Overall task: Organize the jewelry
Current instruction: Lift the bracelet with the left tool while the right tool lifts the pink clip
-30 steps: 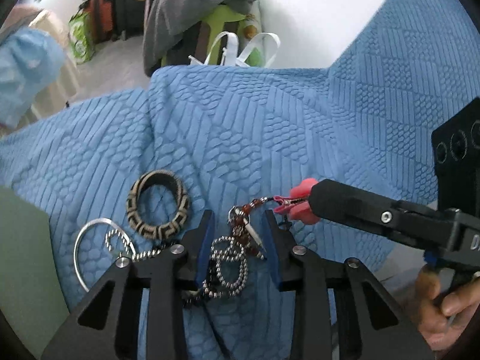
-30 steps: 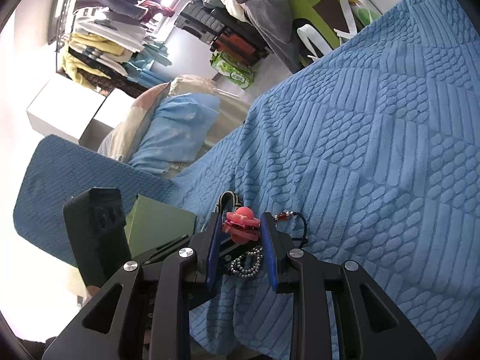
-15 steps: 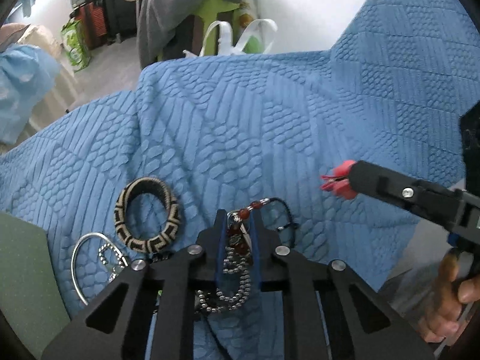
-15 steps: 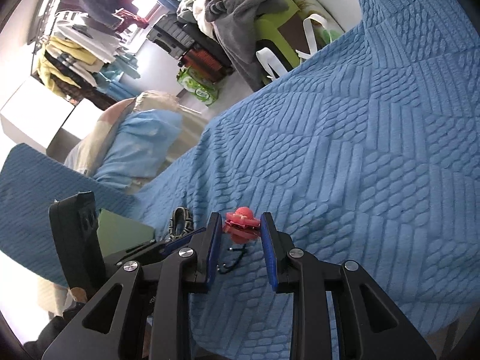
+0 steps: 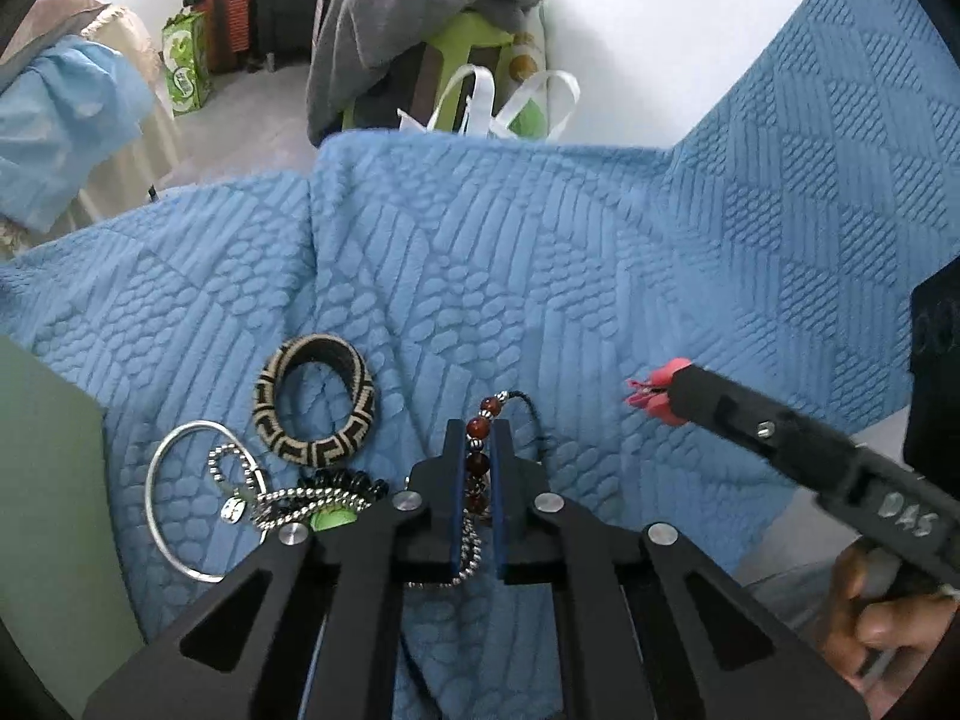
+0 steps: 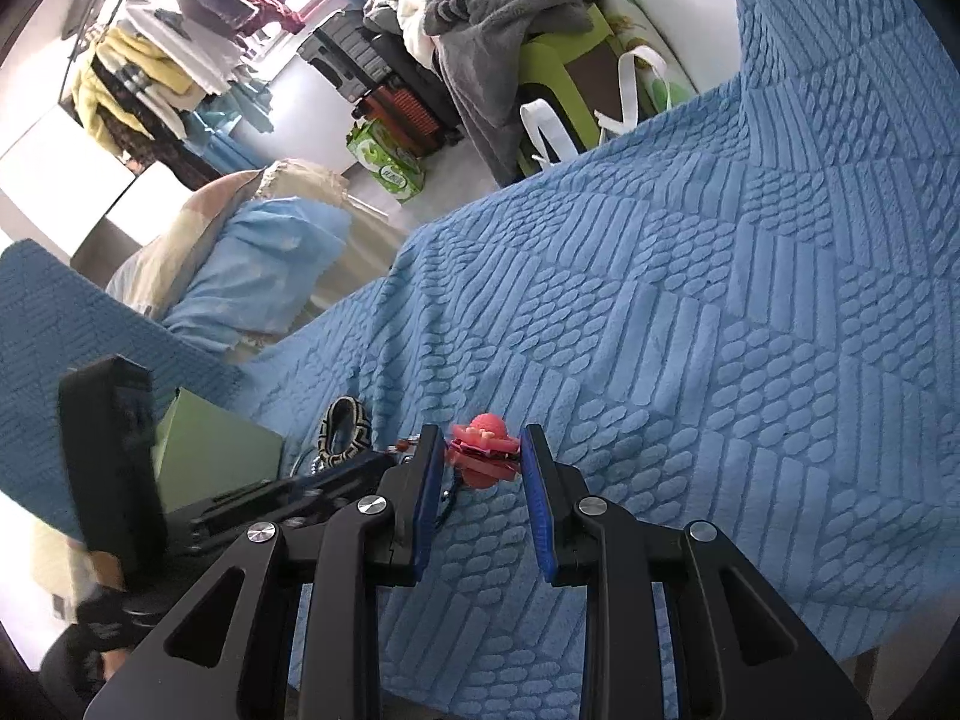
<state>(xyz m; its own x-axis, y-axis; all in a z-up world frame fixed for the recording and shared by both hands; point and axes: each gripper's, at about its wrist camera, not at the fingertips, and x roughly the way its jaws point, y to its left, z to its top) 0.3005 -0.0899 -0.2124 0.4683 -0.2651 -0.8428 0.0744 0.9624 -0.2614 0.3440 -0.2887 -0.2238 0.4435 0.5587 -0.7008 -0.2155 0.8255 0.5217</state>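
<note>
Looking along our left hand-held gripper (image 5: 480,450), clenched on the bead bracelet (image 5: 477,429) since 1 second ago, separation has begun. Right view: right hand-held gripper (image 6: 483,456), grasping the pink clip (image 6: 483,450), has lifted clear over the bed (image 6: 690,330).

Red-bead bracelet (image 5: 478,429), pinched upright; red clip (image 6: 483,450), held aloft; woven bangle (image 5: 314,401), steel hoop (image 5: 180,510), ball chain (image 5: 294,501), flat on bedspread.

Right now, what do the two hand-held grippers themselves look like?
Both are matte black with triangular cut-outs and round silver screw heads. The left hand-held gripper and the right hand-held gripper have flat blue pads inside the fingers. In the left wrist view, the right one's side bears raised lettering. A bare hand grips its handle.
</note>
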